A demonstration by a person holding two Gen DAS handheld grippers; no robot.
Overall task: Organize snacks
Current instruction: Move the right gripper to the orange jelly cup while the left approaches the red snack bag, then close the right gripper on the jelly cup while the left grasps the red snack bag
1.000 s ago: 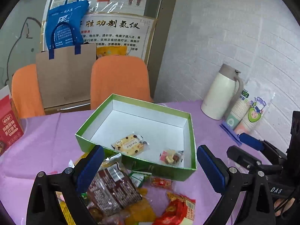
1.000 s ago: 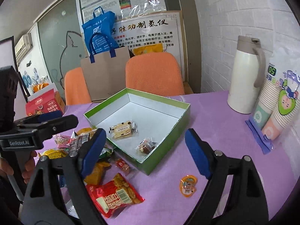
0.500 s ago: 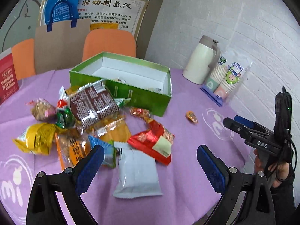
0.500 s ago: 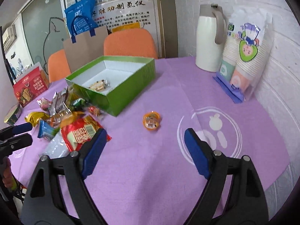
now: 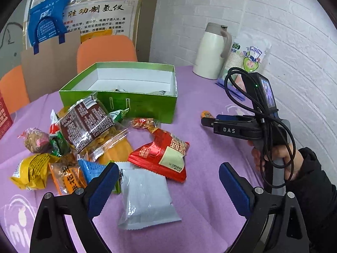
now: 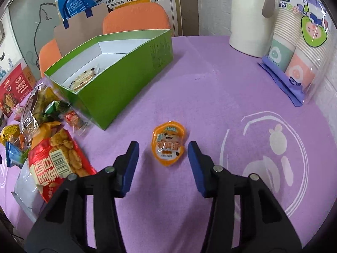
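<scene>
My right tongs (image 6: 163,154) wide astride the orange jelly cup (image 6: 168,145) on the purple worktop (image 6: 210,97), my left tongs (image 5: 168,181) wide above the white snack pouch (image 5: 145,198)

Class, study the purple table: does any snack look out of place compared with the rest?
Yes. The small orange jelly cup lies alone on the bare cloth, apart from the snack pile beside the green box. The open right tool brackets it without touching; nothing looks spilled or damaged.
</scene>
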